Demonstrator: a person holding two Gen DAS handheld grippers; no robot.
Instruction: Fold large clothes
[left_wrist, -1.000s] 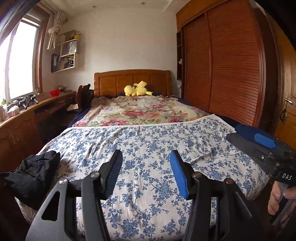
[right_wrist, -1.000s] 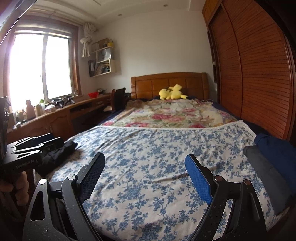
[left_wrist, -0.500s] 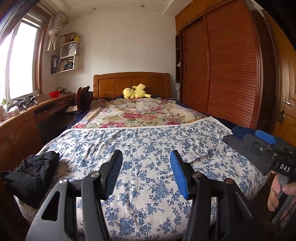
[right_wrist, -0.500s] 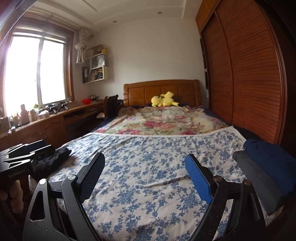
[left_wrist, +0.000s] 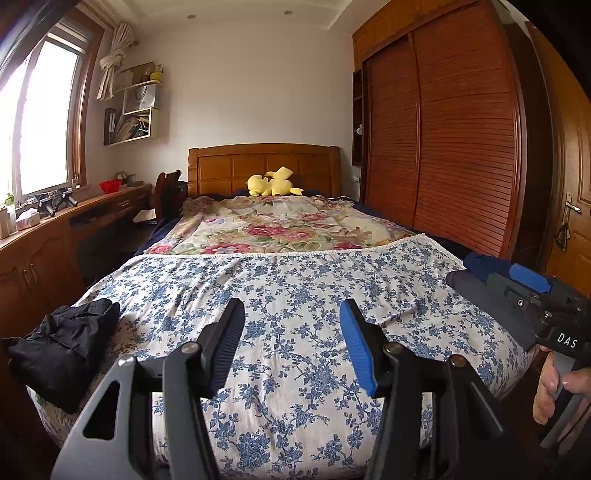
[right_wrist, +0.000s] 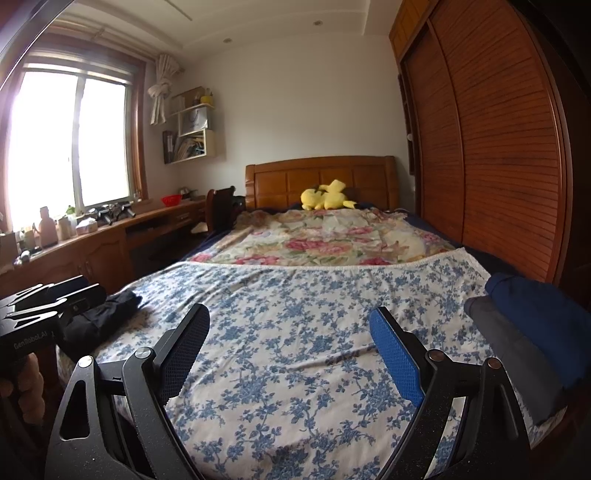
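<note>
A crumpled black garment (left_wrist: 64, 343) lies on the bed's near left corner; it also shows in the right wrist view (right_wrist: 101, 317). A folded grey garment (right_wrist: 517, 354) and a folded dark blue one (right_wrist: 543, 317) lie stacked at the bed's right edge. My left gripper (left_wrist: 291, 317) is open and empty, held above the foot of the bed. My right gripper (right_wrist: 290, 328) is open and empty, also above the foot of the bed. Each gripper shows at the edge of the other's view.
A blue-flowered sheet (left_wrist: 295, 288) covers the near half of the bed, a floral quilt (left_wrist: 280, 225) the far half. A yellow plush toy (left_wrist: 273, 182) sits by the headboard. A wooden wardrobe (left_wrist: 461, 147) stands right, a desk (left_wrist: 55, 236) left.
Both grippers have tilted upward and drawn back a little, so the bed sits lower in both views. Both stay open and empty.
</note>
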